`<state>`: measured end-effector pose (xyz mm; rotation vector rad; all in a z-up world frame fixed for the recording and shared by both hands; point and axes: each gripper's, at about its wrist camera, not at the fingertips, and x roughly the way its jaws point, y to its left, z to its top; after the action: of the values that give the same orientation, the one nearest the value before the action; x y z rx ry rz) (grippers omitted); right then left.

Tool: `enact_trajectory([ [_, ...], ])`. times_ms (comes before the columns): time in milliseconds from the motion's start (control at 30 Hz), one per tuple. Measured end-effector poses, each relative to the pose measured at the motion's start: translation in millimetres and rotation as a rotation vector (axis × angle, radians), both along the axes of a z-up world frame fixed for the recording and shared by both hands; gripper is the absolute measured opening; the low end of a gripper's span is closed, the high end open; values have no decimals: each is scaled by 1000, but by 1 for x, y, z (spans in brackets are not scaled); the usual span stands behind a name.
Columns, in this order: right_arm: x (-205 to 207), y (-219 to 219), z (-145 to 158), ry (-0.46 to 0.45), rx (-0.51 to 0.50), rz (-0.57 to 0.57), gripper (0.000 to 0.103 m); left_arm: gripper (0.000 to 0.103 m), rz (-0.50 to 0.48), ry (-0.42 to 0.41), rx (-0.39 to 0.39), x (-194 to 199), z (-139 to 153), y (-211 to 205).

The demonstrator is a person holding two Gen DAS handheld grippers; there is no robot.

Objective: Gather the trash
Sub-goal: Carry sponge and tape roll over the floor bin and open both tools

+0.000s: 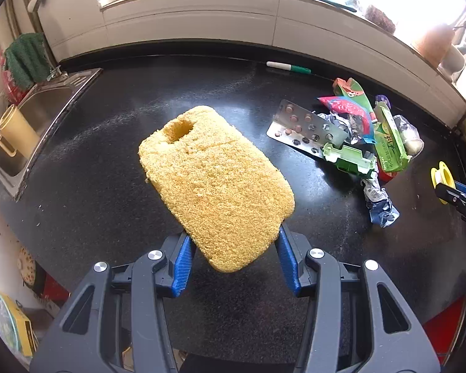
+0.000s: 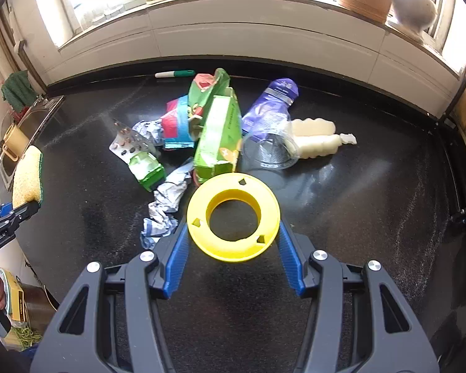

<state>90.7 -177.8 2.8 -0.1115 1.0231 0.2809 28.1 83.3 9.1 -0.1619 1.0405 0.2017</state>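
Yellow sponge [image 1: 214,186] clamped between my left gripper [image 1: 233,248] fingers, held above the black counter [image 1: 108,155], left of the trash pile [image 1: 354,136]. My right gripper [image 2: 233,242] pinches a yellow plastic ring [image 2: 233,217], just on the near side of that pile.

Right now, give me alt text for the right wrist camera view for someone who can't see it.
The right gripper holds a yellow plastic ring above a black countertop. Just beyond lies a trash pile of green cartons, crumpled foil, a blister pack and a clear cup. At far left, the left gripper grips a yellow sponge.
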Motion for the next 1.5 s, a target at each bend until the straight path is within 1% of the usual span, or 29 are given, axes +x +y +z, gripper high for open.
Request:
enact_trajectory([
  [167, -1, 27, 11, -8, 6, 63, 53, 47, 34, -21, 1, -10, 5, 14],
  [267, -4, 64, 21, -19, 26, 150, 53, 47, 76, -47, 17, -26, 11, 33],
  [367, -9, 126, 25, -4, 53, 294, 53, 47, 146, -66, 32, -51, 14, 62],
  [400, -11, 144, 24, 4, 58, 334, 53, 47, 178, -66, 34, -61, 13, 74],
  [500, -28, 217, 16, 45, 73, 503, 53, 47, 283, -58, 34, -99, 6, 111],
  [567, -50, 272, 6, 95, 87, 633, 53, 47, 364, -36, 30, -133, -4, 137],
  [667, -81, 336, -9, 156, 96, 787, 53, 47, 470, 8, 19, -180, -23, 166],
  [700, -100, 367, -16, 180, 93, 868, 53, 47, 511, 24, 9, -198, -31, 177],
  [800, -140, 424, -31, 232, 79, 1010, 53, 47, 617, 62, -41, -248, -56, 203],
  [900, -183, 476, -48, 282, 51, 1128, 53, 47, 673, 89, -92, -280, -83, 221],
  [967, -200, 496, -60, 308, 29, 1178, 53, 47, 717, 93, -141, -302, -103, 236],
  [1033, -223, 524, -75, 332, -5, 1233, 53, 47, 747, 94, -188, -315, -123, 248],
  [1067, -233, 537, -85, 337, -26, 1263, 54, 47, 757, 100, -201, -321, -133, 254],
  [1233, -253, 584, -129, 382, -118, 1316, 54, 48, 785, 129, -247, -337, -170, 270],
  [1300, -258, 592, -142, 386, -152, 1330, 54, 48, 792, 128, -277, -340, -180, 274],
  [1400, -257, 599, -157, 397, -187, 1336, 54, 50, 784, 137, -288, -339, -192, 280],
  [1467, -257, 603, -166, 412, -202, 1336, 55, 58, 788, 149, -301, -337, -201, 286],
  [1500, -257, 605, -170, 418, -212, 1334, 61, 60, 789, 155, -306, -337, -204, 288],
])
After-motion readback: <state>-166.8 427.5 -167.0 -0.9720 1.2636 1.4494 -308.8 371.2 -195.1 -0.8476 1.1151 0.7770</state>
